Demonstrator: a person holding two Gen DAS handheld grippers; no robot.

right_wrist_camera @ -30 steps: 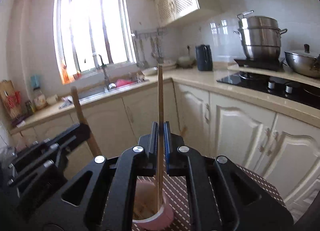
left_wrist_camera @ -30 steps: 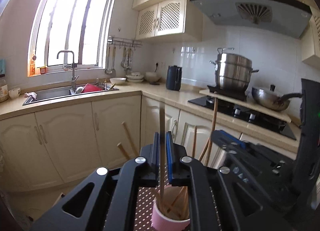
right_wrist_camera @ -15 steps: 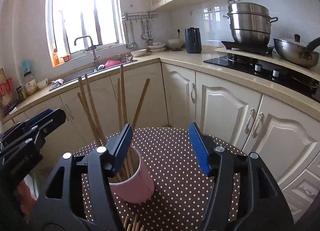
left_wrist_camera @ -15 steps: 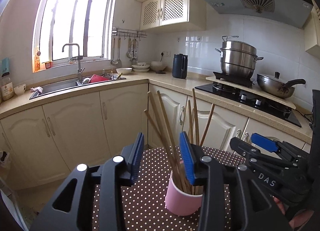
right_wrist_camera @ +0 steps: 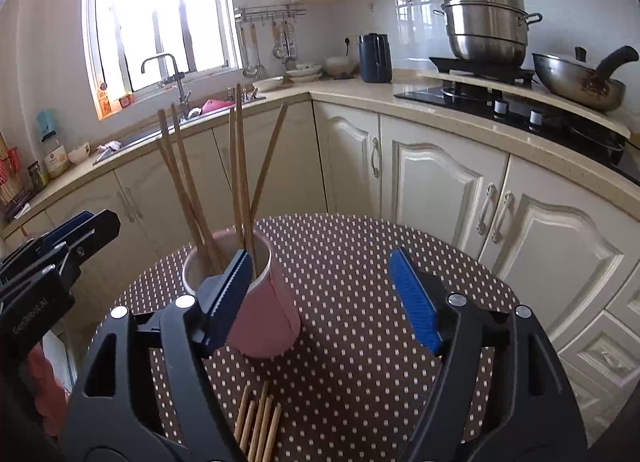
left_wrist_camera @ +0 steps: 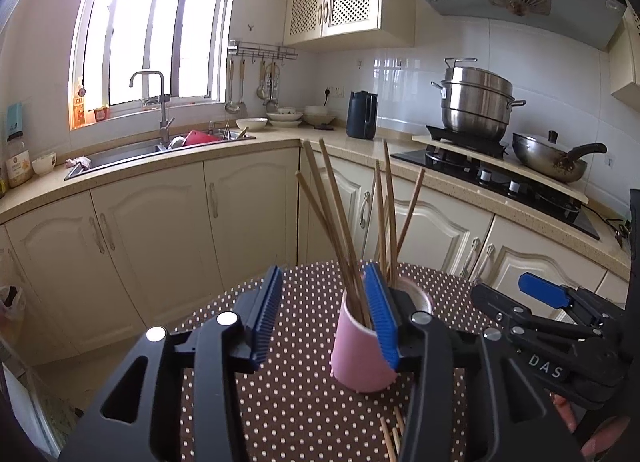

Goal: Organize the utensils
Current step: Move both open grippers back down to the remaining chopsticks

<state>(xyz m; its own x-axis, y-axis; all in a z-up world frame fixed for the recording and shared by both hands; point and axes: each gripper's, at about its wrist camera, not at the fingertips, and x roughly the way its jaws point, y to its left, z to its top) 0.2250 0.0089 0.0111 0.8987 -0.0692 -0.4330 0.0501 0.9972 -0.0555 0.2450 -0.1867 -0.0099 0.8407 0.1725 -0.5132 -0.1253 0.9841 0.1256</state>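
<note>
Your left tool (left_wrist_camera: 326, 320) tilts down over the table (left_wrist_camera: 280, 402), its ribbed blue pads spreading, nothing pinched between them. Your right tool (right_wrist_camera: 326, 300) at lower centre of its view is spreading wider, also empty. The smooth pink cup (right_wrist_camera: 264, 314) stands left of centre on the brown polka-dot cloth, holding slim wooden chopsticks (right_wrist_camera: 240, 165) that fan upward. More loose chopsticks (right_wrist_camera: 258, 422) lie flat by the bottom edge.

Loose chopsticks (right_wrist_camera: 258, 420) run off the bottom edge, their lower ends unseen.
</note>
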